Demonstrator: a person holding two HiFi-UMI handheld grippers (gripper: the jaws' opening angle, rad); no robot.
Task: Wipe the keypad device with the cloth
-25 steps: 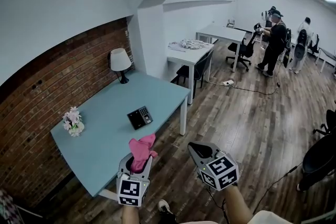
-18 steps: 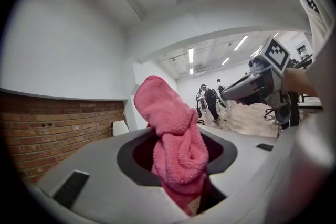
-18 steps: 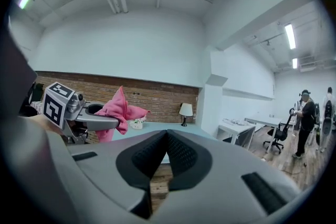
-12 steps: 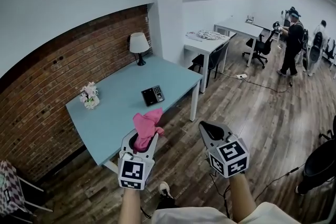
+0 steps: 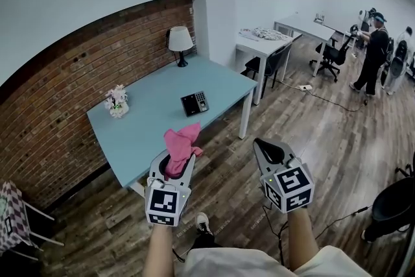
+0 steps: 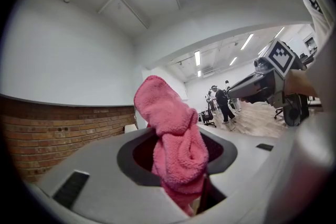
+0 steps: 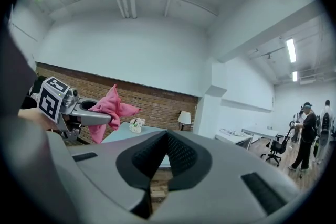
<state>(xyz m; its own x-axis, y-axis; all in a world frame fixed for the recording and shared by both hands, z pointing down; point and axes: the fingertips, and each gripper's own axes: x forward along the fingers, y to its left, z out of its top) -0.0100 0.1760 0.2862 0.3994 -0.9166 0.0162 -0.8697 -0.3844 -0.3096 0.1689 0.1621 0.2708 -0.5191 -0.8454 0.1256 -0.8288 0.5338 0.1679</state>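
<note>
Left tongs are clenched on a pink cloth, which is bunched between the jaws and sticks out past them. Right tongs are pressed together, with nothing held. Both are held in the air. The keypad lies on the blue table, well apart from both tongs; 1 lamp stands at the far corner.
</note>
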